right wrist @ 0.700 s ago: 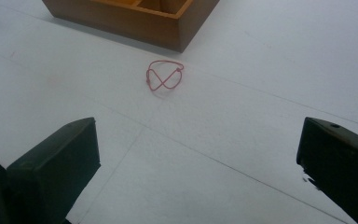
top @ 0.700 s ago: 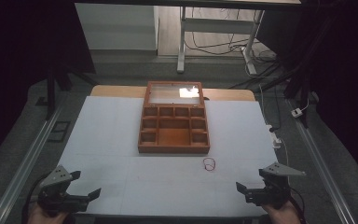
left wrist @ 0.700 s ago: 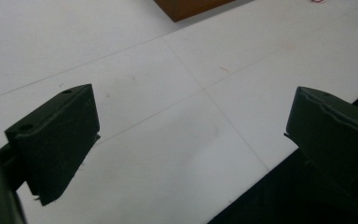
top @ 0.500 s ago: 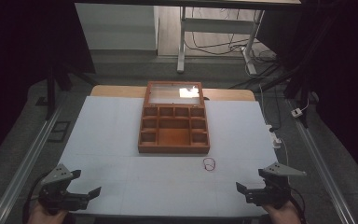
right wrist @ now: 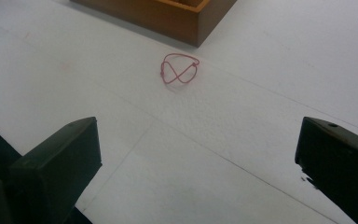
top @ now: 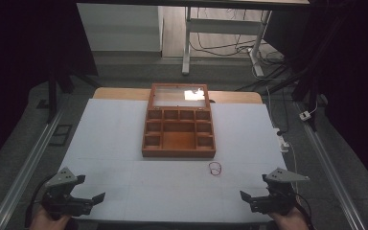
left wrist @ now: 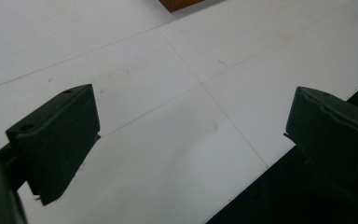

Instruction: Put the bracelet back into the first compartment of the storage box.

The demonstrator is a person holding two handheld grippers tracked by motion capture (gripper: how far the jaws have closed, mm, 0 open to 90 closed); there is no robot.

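A brown wooden box [top: 179,132] with several compartments and a raised glass lid stands at the middle of the white table [top: 124,143]. A thin red twisted band [top: 215,168] [right wrist: 179,69] lies on the table just in front of the box's near right corner [right wrist: 186,21]. My left gripper [top: 88,199] [left wrist: 191,135] hovers over the near left edge, jaws wide and empty. Over the near right edge my right gripper [top: 249,197] [right wrist: 198,158] stands open too, with the band well ahead of it. A corner of the box [left wrist: 179,4] peeks in at the top of the left gripper view.
Metal rails [top: 26,163] run along both sides of the table. A white power strip and cables [top: 283,141] lie by the right edge. A desk frame [top: 220,33] stands beyond the far end, with cables on the floor.
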